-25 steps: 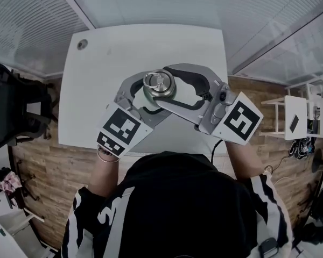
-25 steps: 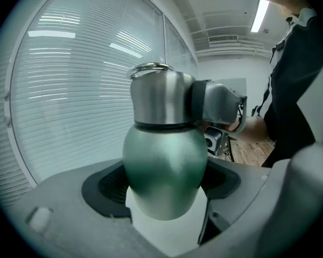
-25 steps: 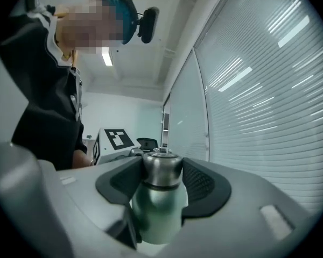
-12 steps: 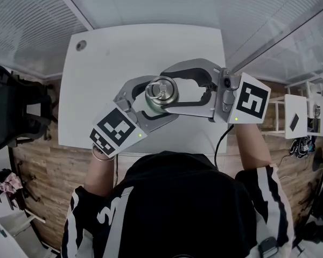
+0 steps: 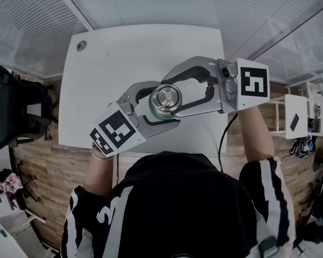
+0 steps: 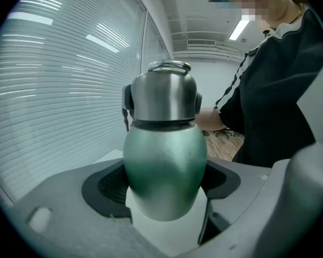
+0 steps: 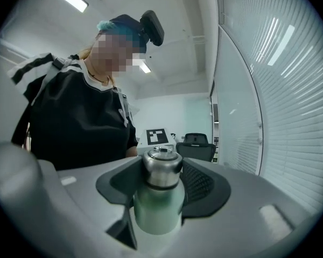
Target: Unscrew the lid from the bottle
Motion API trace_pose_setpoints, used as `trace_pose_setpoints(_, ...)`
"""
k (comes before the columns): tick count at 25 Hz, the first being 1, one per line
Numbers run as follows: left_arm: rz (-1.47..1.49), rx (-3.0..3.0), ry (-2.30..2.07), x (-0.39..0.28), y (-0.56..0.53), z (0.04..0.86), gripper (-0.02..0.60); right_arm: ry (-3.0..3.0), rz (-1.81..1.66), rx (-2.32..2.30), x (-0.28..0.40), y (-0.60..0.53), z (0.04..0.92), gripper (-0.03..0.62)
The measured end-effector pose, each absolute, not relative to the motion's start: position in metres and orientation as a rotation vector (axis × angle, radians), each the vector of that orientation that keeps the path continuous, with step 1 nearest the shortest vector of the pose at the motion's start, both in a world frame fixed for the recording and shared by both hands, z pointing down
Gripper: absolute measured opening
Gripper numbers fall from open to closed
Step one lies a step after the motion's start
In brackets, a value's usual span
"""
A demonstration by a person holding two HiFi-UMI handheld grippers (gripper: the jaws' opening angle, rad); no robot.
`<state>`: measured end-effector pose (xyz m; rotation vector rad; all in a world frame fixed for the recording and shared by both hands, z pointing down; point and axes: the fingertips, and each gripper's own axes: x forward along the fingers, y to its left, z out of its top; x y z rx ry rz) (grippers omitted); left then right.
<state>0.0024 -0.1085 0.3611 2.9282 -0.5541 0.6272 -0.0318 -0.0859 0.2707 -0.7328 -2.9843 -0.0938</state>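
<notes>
The bottle (image 5: 160,113) is at the near-middle of the white surface (image 5: 113,63), upright between your two tools. I can't tell whether its base rests on the surface or hangs just above it. Your left tool (image 6: 164,183) comes in from about 7 o'clock and is clamped on the green body, with a pad pressing each side of the belly. Your right tool (image 7: 160,183) reaches in from 3 o'clock, its jaws wide but closed on the steel lid (image 7: 162,168). Expect a rigid metal bottle that won't give under the pads. It looks moderately heavy, though nothing shows whether it is filled. The painted body is smooth and curves in toward the bottom, so it could spin or slide down in the left grip once you apply torque. Hold it at the widest part of the belly. The lid is brushed, round and slick, and a small loop handle sits on top. Grip the straight side wall, not the domed shoulder or the loop. A drop would probably dent the bottle, not break it. Nothing else lies on the surface near the bottle, only a small round grommet (image 5: 82,44) at 11 o'clock. A black office chair (image 5: 11,112) stands off the surface at 9 o'clock and a white stand (image 5: 296,123) at 3 o'clock, both well apart. The only crowding is your own two tools, whose jaws overlap around the bottle.
</notes>
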Motion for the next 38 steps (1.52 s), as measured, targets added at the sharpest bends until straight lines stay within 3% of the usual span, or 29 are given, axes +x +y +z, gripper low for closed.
trace_pose_setpoints(22,0.492,2.97,-0.316,0.025,-0.09,0.351,0.385,-2.885,0.147,-1.313,-0.018,-0.075,0.259,0.233)
trace_pose_setpoints(24,0.473,2.958,-0.355,0.021,-0.095,0.352,0.385,-2.92,0.163,-1.2,-0.023,-0.081,0.261,0.24)
trace_pose_setpoints(29,0.455,2.926,-0.489,0.011,-0.106,0.354,0.385,-3.125,0.031,-0.729,-0.016,-0.091,0.249,0.327)
trace_pose_setpoints(34,0.519,2.869,-0.681,-0.007,-0.127,0.364,0.385,-3.252,-0.133,0.218,-0.025,-0.12,0.237,0.334)
trace_pose_setpoints(38,0.483,2.815,-0.785,-0.012,-0.14,0.365,0.385,-3.158,-0.189,0.463,-0.035,-0.111,0.25,0.327)
